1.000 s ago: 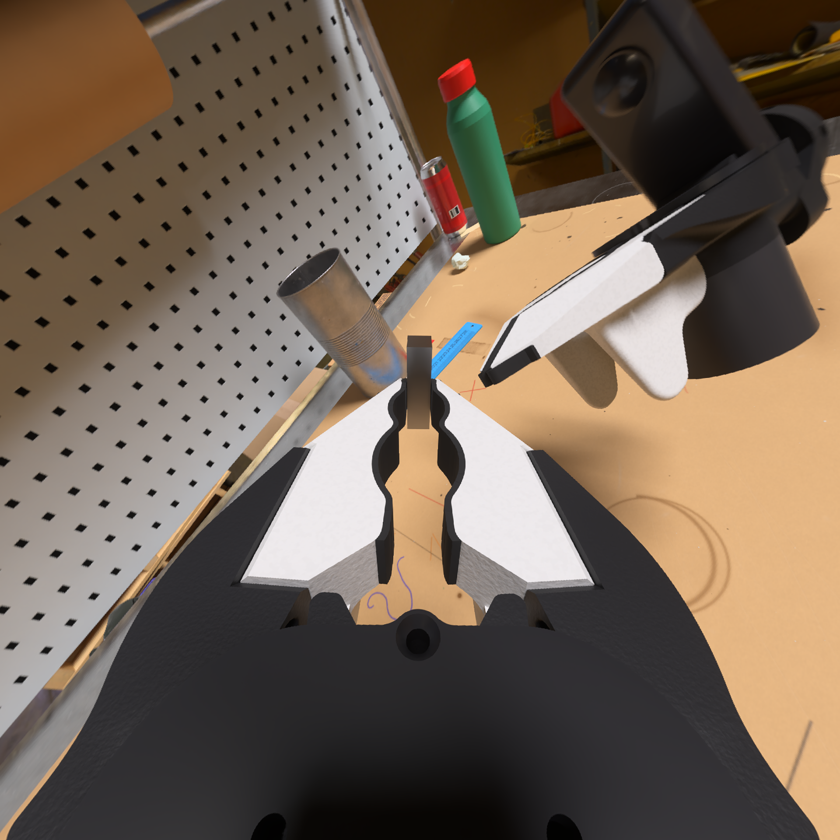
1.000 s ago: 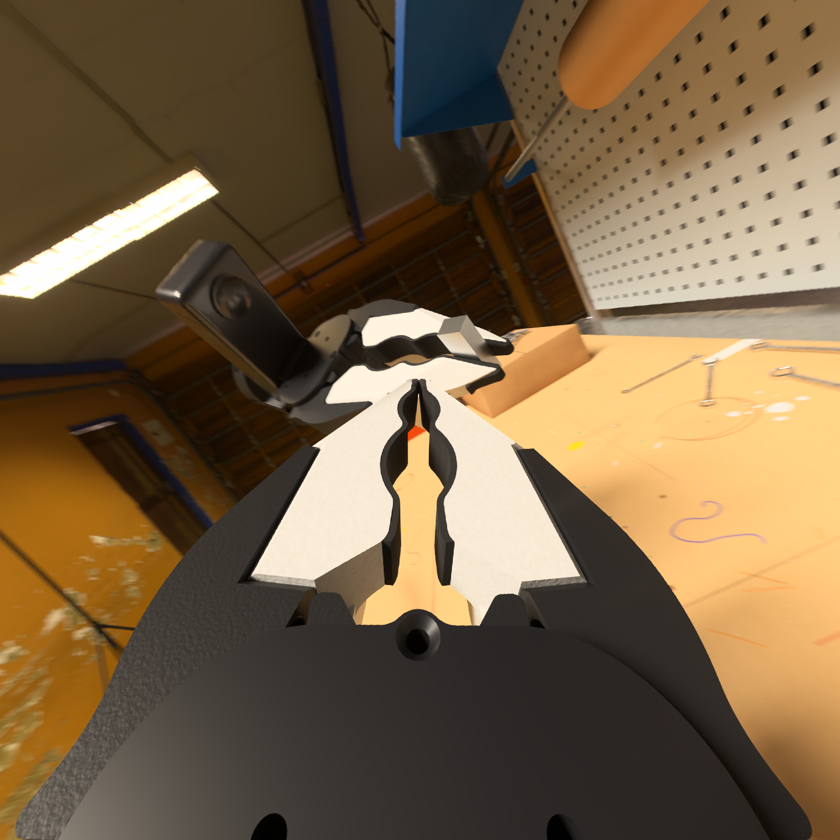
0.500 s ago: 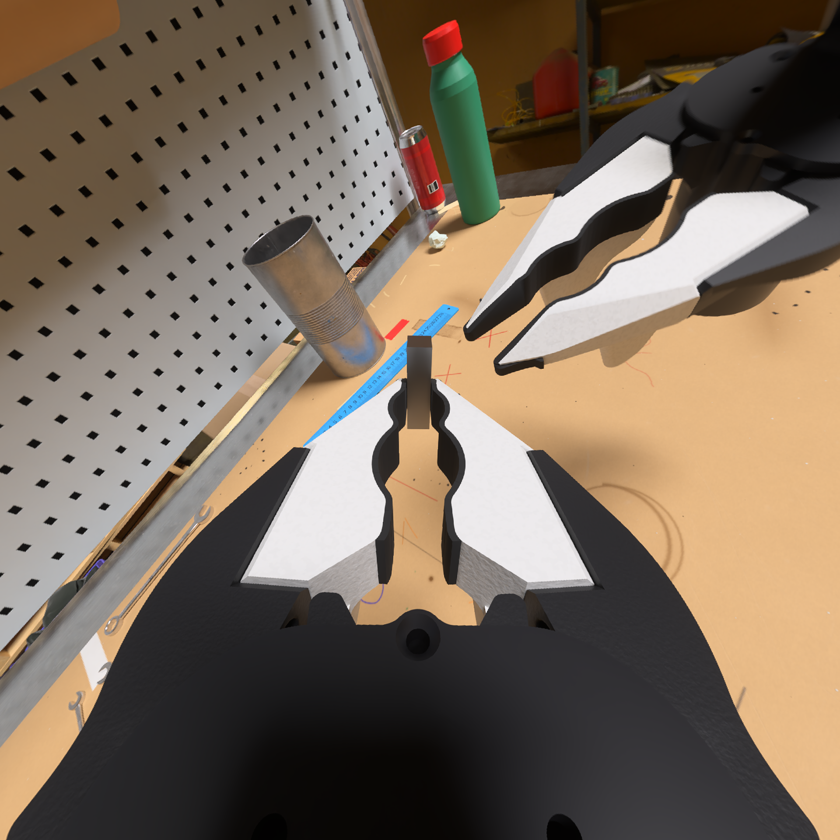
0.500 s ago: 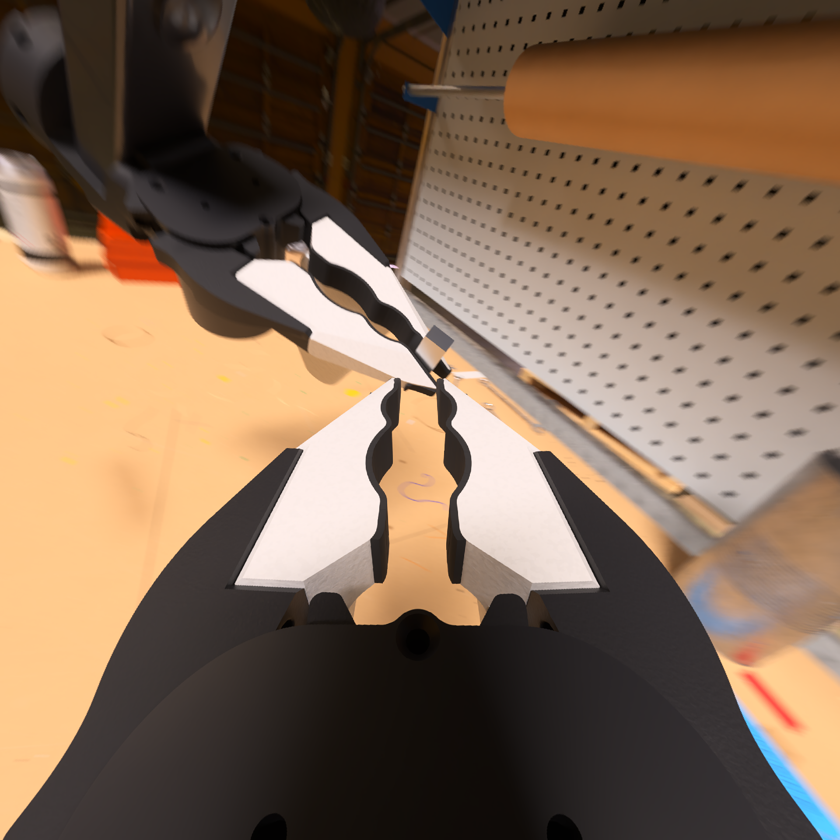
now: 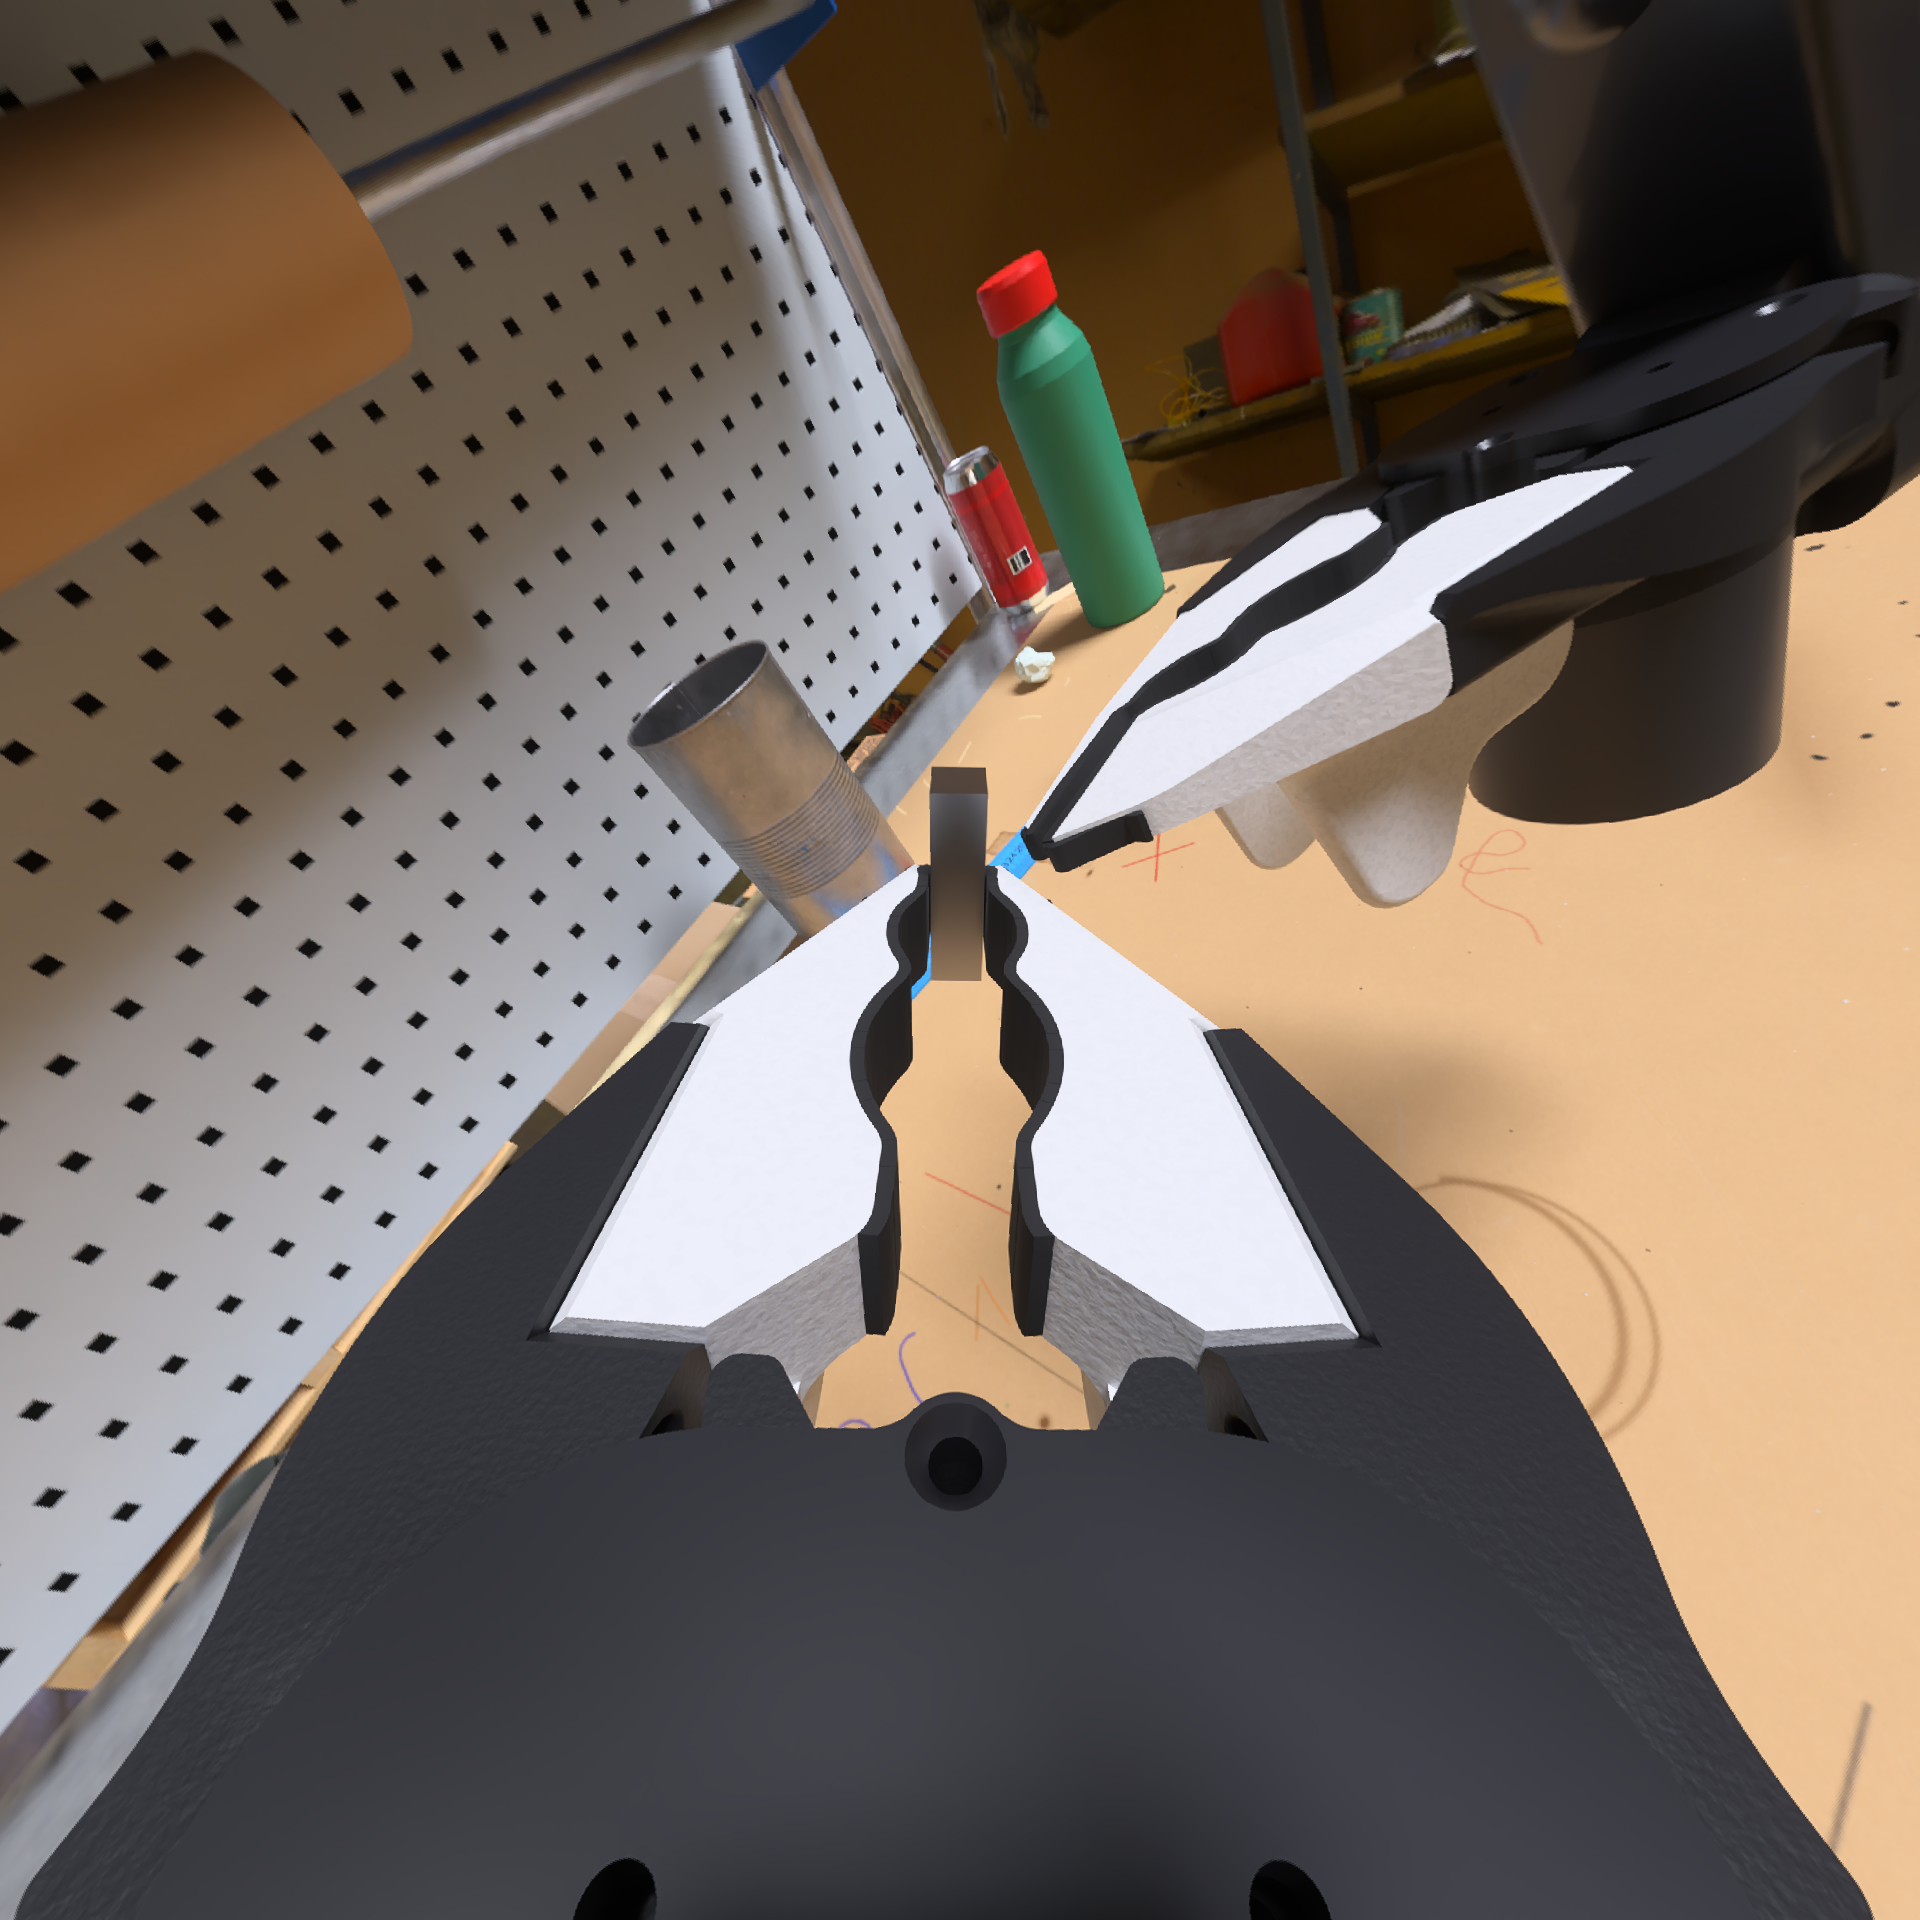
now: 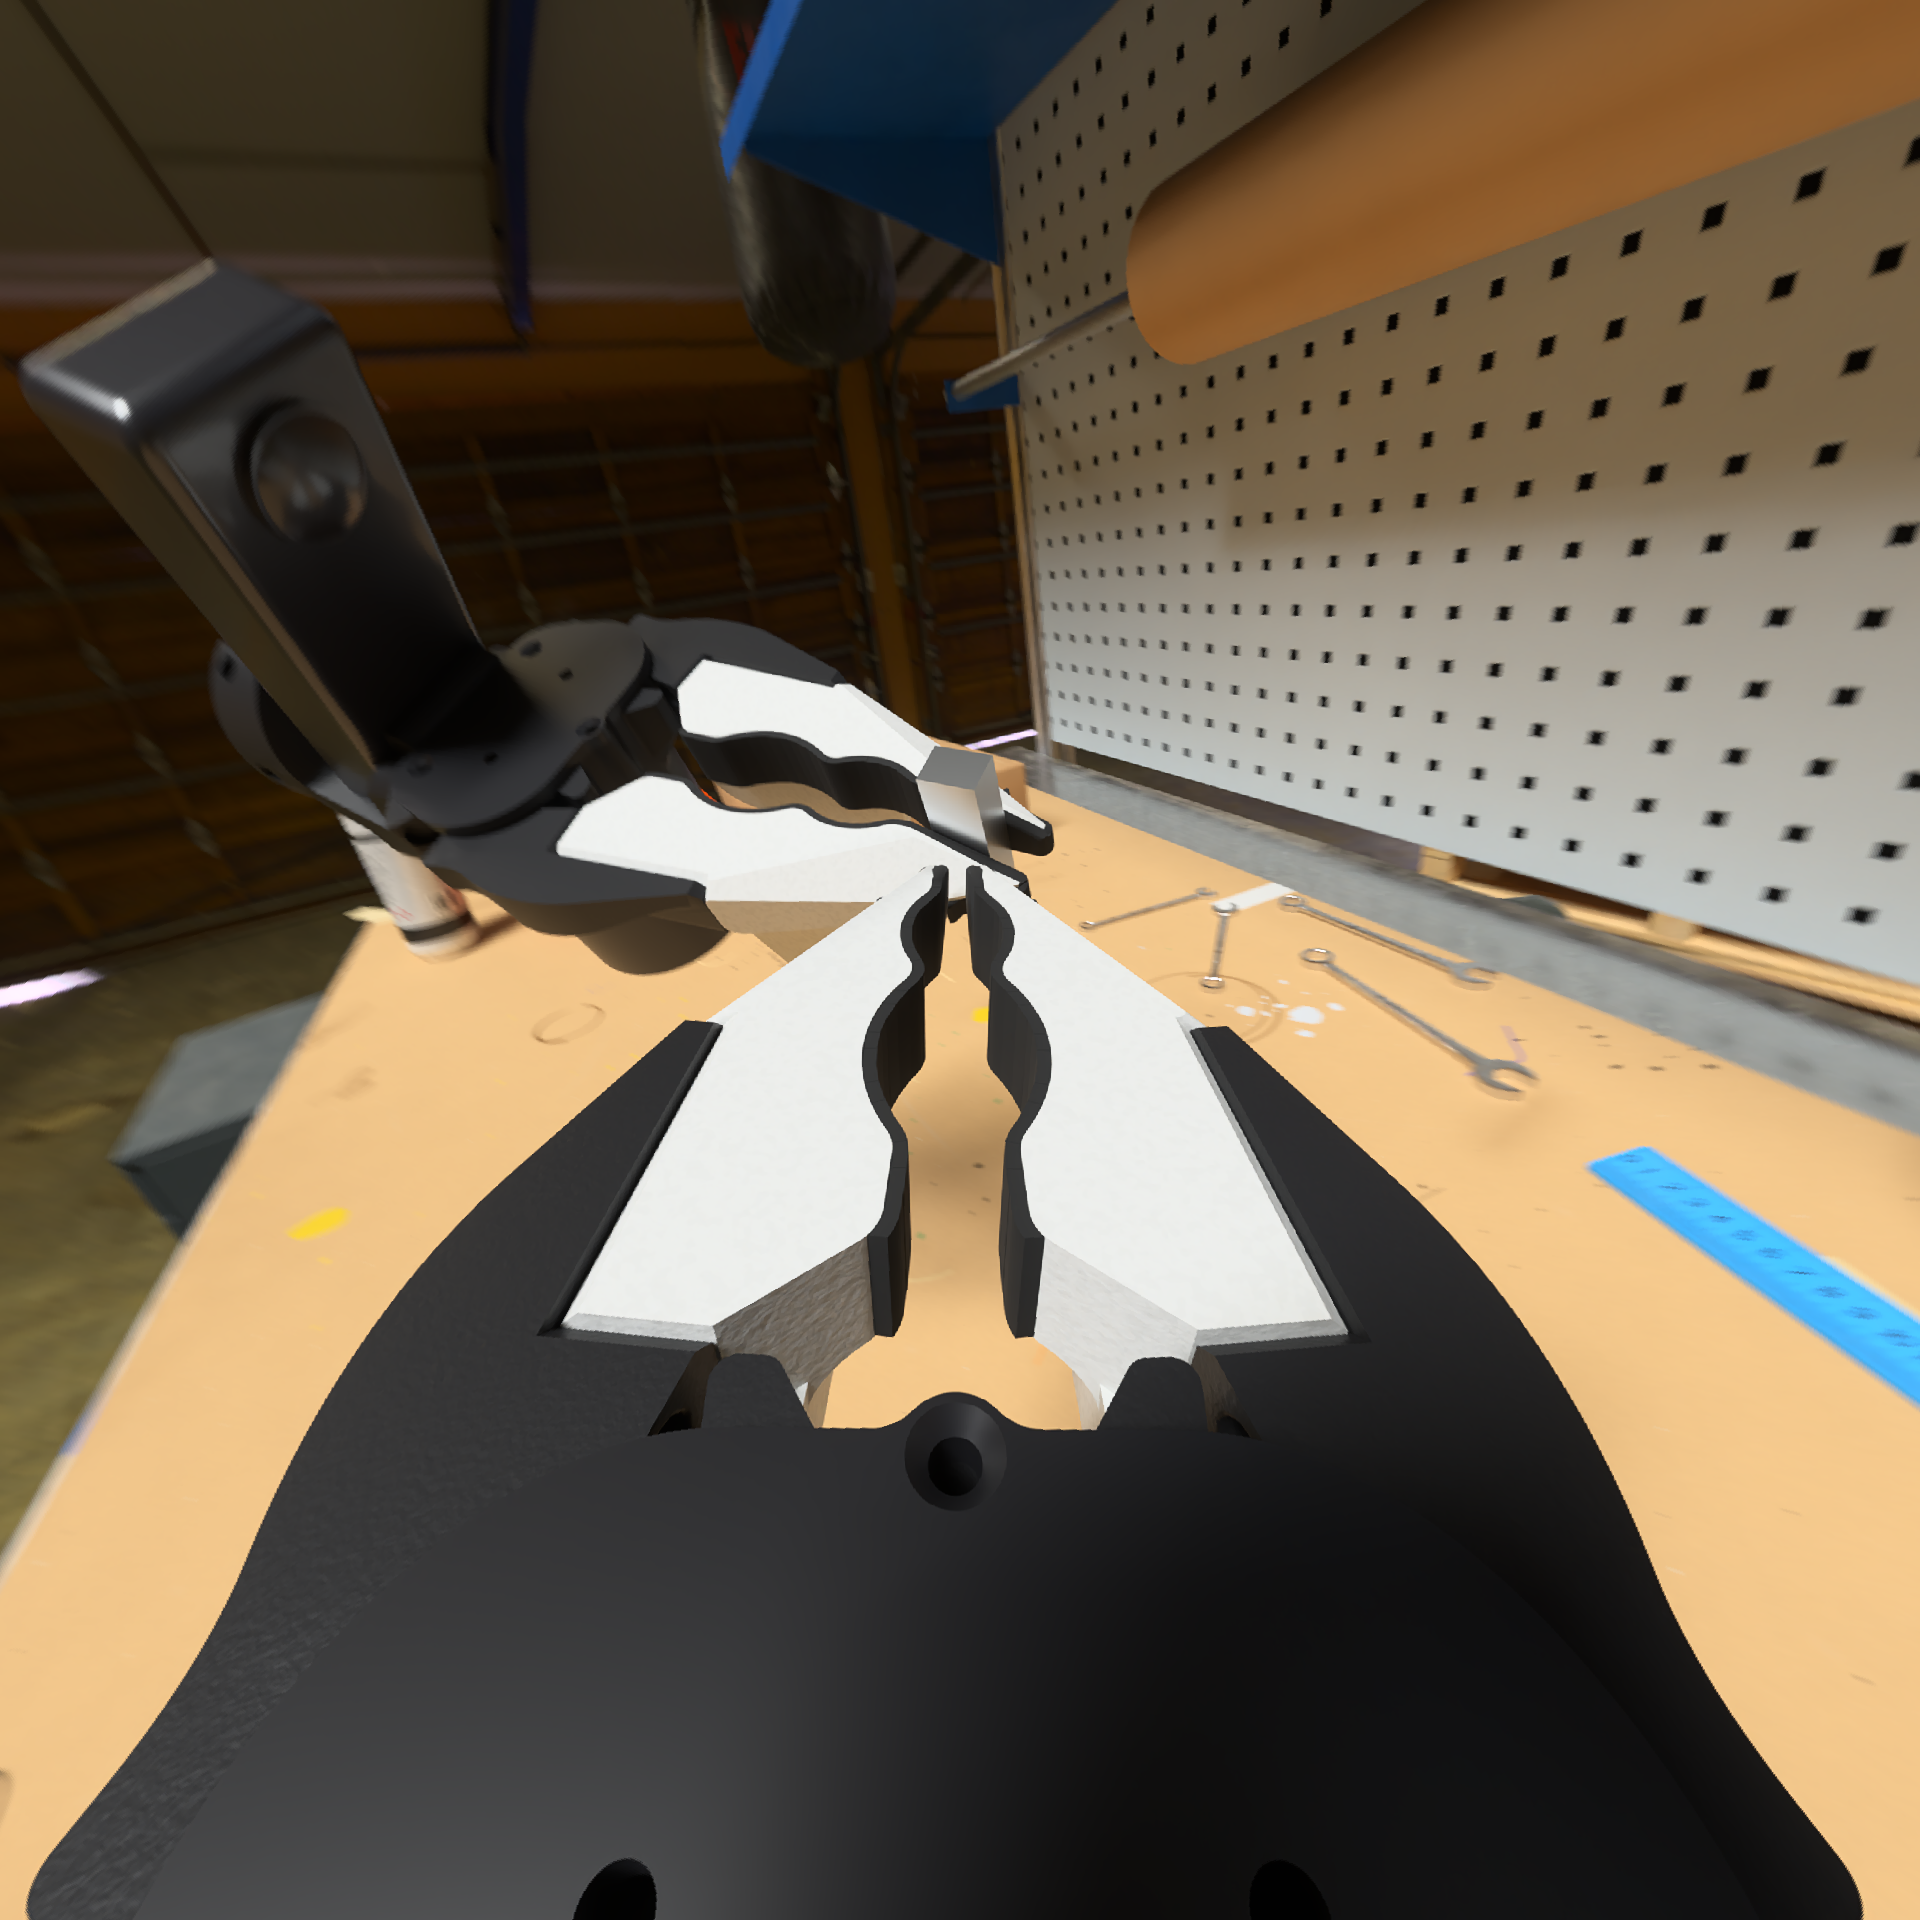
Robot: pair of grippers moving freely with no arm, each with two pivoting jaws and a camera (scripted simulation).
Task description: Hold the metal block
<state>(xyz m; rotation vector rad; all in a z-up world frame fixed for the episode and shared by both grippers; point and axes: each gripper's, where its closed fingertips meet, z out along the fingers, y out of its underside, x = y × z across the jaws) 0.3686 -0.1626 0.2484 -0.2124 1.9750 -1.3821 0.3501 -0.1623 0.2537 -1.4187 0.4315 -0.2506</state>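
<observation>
Grey and shiny, the small square metal block (image 5: 957, 868) is pinched at the tips of the left tongs (image 5: 957, 883), above the tan worktop (image 5: 1351, 1091). The right tongs (image 6: 957, 883), nearly together, hold nothing. A label is seen on the red drink can (image 5: 995, 530).

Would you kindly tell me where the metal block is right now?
The metal block is pinched at the fingertips of the left hand-held gripper, above the workbench, with the steel pipe to its left in the left wrist view.
</observation>
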